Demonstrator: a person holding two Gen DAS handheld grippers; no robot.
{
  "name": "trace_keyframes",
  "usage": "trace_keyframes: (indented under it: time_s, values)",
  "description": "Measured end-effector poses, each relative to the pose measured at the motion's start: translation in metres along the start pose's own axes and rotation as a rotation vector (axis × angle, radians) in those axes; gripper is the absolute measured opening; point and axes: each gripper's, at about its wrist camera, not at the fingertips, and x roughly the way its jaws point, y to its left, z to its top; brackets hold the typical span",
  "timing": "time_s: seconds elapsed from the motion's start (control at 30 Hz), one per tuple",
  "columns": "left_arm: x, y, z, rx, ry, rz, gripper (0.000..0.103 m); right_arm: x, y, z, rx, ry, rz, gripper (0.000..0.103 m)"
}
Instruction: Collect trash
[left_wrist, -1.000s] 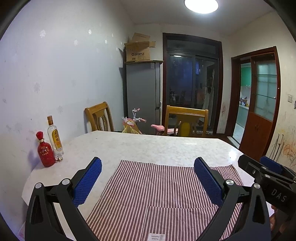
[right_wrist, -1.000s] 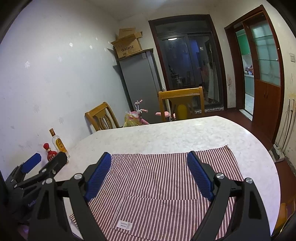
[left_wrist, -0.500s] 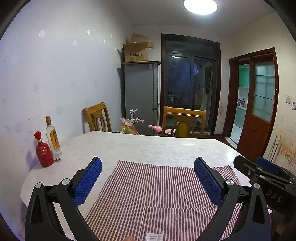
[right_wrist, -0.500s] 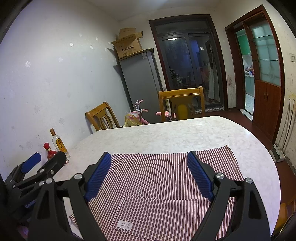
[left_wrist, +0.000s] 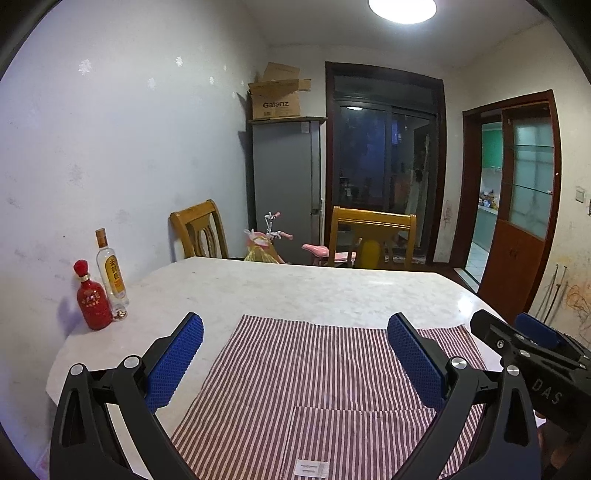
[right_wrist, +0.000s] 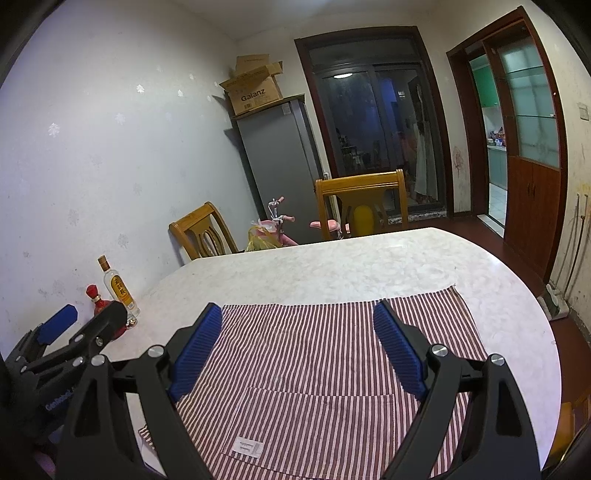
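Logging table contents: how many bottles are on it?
2. Red bottle and clear yellow-labelled bottle stand together at the table's left edge by the wall. None elsewhere in view; the tools hide some of the near table.

walls pale | ceiling light (left_wrist: 402, 9) on | wooden chairs (left_wrist: 373, 236) | grey fridge (left_wrist: 284, 184)

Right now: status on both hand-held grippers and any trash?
Left hand-held gripper open, empty. Right hand-held gripper open, empty. No trash visible on striped cloth. Two bottles by the wall.
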Motion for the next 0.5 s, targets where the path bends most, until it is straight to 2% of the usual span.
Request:
trace_keyframes:
  time_s: [0.5]
  values:
    - [0.0027,0.0013,-0.0003,-0.005,0.012,-0.033,0.097,0.0002,-0.0043,-0.0022,0.010,-0.005,-0.004,0.084]
